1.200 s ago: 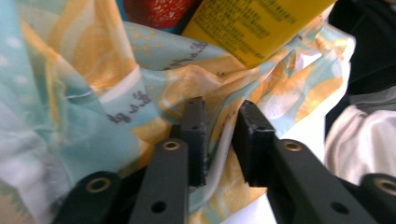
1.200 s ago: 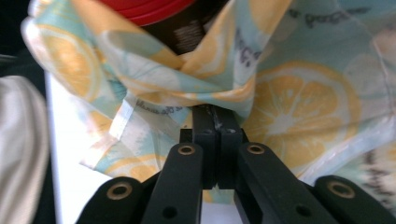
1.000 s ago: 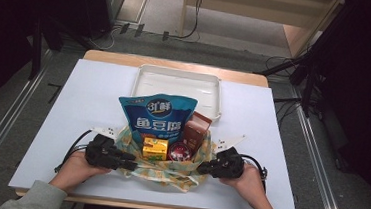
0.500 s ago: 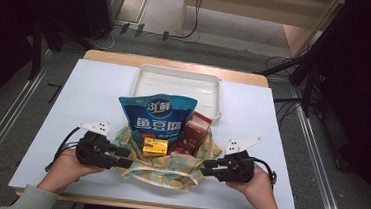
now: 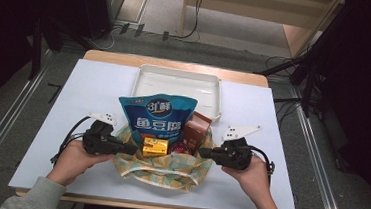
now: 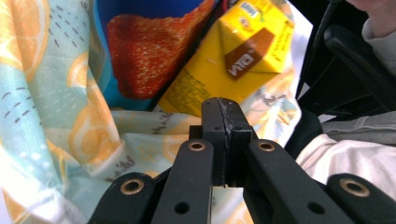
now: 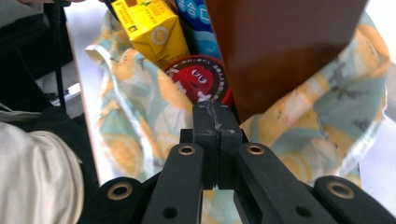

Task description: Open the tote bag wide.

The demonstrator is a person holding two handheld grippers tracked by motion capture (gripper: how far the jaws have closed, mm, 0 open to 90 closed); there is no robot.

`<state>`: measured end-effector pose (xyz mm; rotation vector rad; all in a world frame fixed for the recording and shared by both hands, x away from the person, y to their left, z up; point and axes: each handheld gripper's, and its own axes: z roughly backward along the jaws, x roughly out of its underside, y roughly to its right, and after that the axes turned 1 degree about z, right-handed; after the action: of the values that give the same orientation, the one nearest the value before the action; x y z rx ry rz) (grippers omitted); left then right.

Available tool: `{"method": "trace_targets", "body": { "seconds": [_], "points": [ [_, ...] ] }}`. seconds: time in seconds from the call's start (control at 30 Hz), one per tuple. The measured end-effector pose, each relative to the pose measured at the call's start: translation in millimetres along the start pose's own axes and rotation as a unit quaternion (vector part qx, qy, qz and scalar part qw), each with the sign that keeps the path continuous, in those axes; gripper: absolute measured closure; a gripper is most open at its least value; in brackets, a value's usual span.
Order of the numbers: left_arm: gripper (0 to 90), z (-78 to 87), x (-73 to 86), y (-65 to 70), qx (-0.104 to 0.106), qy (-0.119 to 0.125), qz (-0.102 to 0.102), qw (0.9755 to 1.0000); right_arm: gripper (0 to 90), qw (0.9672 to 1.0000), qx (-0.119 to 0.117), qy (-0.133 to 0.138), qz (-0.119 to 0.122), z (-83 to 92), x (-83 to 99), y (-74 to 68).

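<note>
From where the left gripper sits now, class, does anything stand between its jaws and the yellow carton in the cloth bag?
Yes. The left gripper, jaws shut, sits at the bag's edge, and a fold of the bag lies between its tip and the yellow carton. Nothing else visible blocks it.

Snack bag point(image 5: 156, 118) before tray point(image 5: 178, 79)

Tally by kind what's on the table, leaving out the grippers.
Snack bag: 1
Cartons: 2, yellow and brown
Round red tin: 1
Cloth bag: 1
White tray: 1
Total: 6
</note>
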<state>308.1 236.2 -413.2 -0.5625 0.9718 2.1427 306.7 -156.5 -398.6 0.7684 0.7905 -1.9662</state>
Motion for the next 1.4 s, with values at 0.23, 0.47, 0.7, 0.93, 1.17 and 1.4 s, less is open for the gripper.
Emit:
{"method": "trace_targets", "body": {
  "seconds": [0.23, 0.47, 0.7, 0.93, 1.17, 1.4],
  "points": [
    [89.6, -14.0, 8.1, -11.2, 0.004, -0.003, 0.023, 0.9997, 90.0, 0.9998, -0.004, -0.02, 0.001, -19.6, 1.1, 3.7],
    [86.8, -23.4, 17.3, -13.6, 0.01, -0.008, 0.021, 0.9997, 90.0, 0.9996, -0.014, -0.025, 0.002, -29.8, 11.5, 0.3],
    [86.6, -29.7, 22.7, -13.3, 0.008, -0.021, 0.017, 0.9996, 90.0, 0.9993, -0.021, -0.032, 0.002, -30.2, 18.9, -2.6],
    [85.9, -33.5, 25.1, -17.7, 0.004, -0.026, 0.018, 0.9995, 90.0, 0.9985, -0.024, -0.05, 0.002, -39.1, 28.8, 0.7],
    [85.7, -34.6, 25.2, -24.6, -0.01, -0.03, 0.02, 0.9993, 90.0, 0.9983, -0.022, -0.052, -0.012, -46.5, 34.0, 10.9],
    [85.8, -33.8, 25.2, -31.5, -0.021, -0.032, 0.025, 0.999, 90.0, 0.9978, -0.017, -0.059, -0.024, -51.1, 38.1, 21.4]
  ]
}}
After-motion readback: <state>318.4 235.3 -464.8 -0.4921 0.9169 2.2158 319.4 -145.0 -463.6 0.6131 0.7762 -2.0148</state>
